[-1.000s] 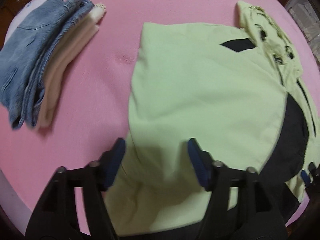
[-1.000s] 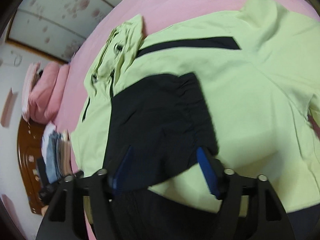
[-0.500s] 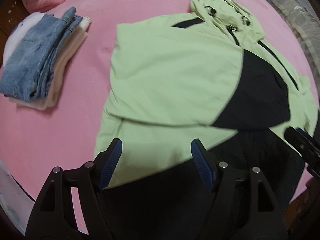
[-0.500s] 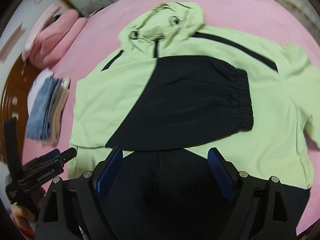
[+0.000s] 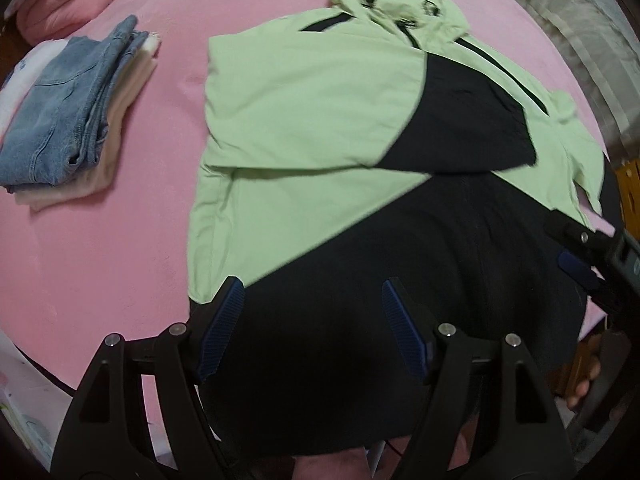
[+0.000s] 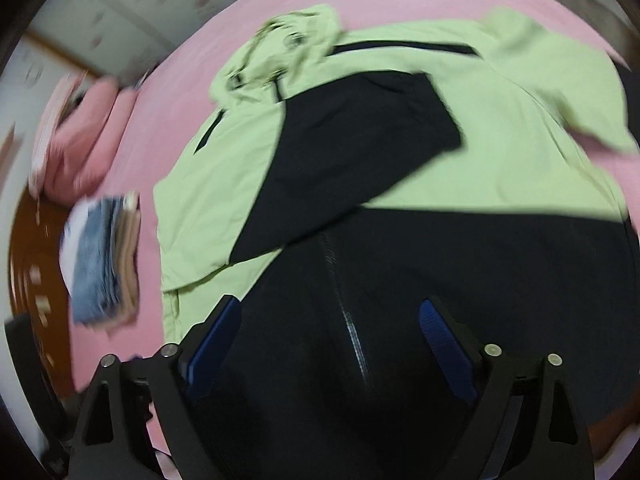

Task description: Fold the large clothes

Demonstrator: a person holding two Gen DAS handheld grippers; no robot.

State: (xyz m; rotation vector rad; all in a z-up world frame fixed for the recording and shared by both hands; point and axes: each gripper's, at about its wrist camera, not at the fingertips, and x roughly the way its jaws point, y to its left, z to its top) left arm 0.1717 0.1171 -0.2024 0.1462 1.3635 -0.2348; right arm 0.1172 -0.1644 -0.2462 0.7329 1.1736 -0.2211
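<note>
Green-black jacket (image 5: pixel 320 128), apparently sleeve-folded, flat on bed.

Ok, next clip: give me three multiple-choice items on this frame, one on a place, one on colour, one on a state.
1. Where is the stack of folded clothes in the left wrist view?
A. left of the jacket
B. on the jacket
C. under the hood

2. What colours is the jacket?
A. red and white
B. light green and black
C. all blue

3. How is the left gripper?
A. shut on a sleeve
B. shut on the hood
C. open, holding nothing

Key: 1 A, the stack lies apart on the pink bedcover; 2 B, green top, black lower part; 3 C, its pads stand apart.
</note>
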